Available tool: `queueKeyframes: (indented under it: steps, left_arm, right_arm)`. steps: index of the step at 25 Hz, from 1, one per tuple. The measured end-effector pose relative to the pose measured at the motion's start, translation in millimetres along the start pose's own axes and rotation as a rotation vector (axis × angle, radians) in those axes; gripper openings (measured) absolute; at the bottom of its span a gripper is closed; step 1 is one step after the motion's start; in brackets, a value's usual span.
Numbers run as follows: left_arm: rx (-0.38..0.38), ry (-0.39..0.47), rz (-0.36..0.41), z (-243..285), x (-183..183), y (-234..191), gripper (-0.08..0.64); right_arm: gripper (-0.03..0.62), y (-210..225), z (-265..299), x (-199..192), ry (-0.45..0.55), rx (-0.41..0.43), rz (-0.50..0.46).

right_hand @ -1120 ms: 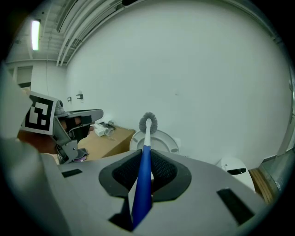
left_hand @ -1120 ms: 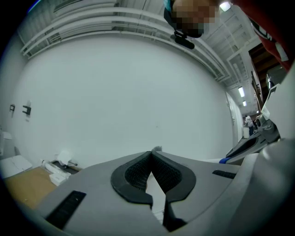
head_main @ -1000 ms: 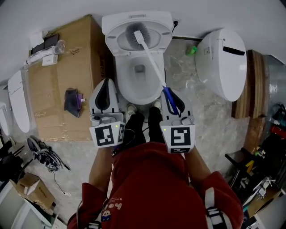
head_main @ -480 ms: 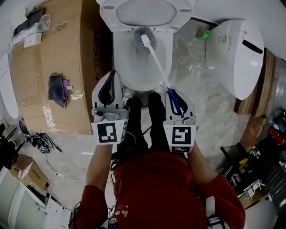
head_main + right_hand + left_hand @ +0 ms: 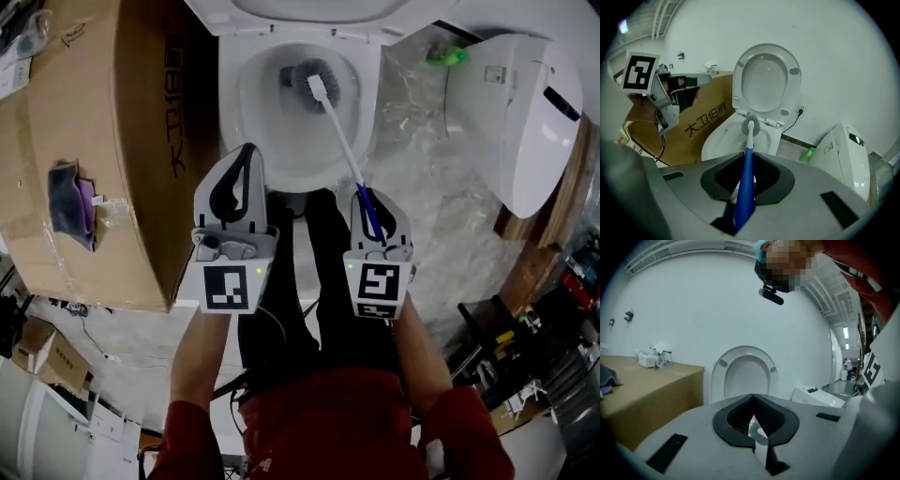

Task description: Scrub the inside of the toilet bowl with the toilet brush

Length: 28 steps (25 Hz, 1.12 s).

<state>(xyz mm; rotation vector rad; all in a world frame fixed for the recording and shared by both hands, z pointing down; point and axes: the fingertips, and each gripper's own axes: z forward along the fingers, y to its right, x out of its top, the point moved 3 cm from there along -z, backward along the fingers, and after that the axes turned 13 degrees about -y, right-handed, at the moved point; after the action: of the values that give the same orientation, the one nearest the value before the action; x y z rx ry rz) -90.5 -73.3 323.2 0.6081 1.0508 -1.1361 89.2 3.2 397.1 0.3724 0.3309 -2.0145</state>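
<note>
Right gripper (image 5: 369,195): clamped on toilet brush (image 5: 330,111), bristles in toilet bowl (image 5: 265,127)
Left gripper (image 5: 247,156): closed, empty
Beside bowl: cardboard box (image 5: 103,122), white toilet unit (image 5: 511,112)

My head cam: above, steeply down onto toilet bowl (image 5: 281,150) | my left gripper cam: low, level, facing raised lid (image 5: 743,376) | my right gripper cam: close, sharing both.

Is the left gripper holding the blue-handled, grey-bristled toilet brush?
No, the right gripper clamps the blue-handled toilet brush; the left gripper is shut, empty.
</note>
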Motion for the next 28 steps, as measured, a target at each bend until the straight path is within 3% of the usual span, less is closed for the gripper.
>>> queueKeyframes:
  steps: [12,28]
  left_arm:
    - [-0.008,-0.094,0.019,35,-85,-3,0.012]
    - [-0.004,-0.132,-0.030,36,-107,-13,0.012]
  right_arm:
    - [0.060,1,86,-43,-0.083,-0.041,0.094]
    - [0.060,24,123,-34,-0.094,-0.131,0.120]
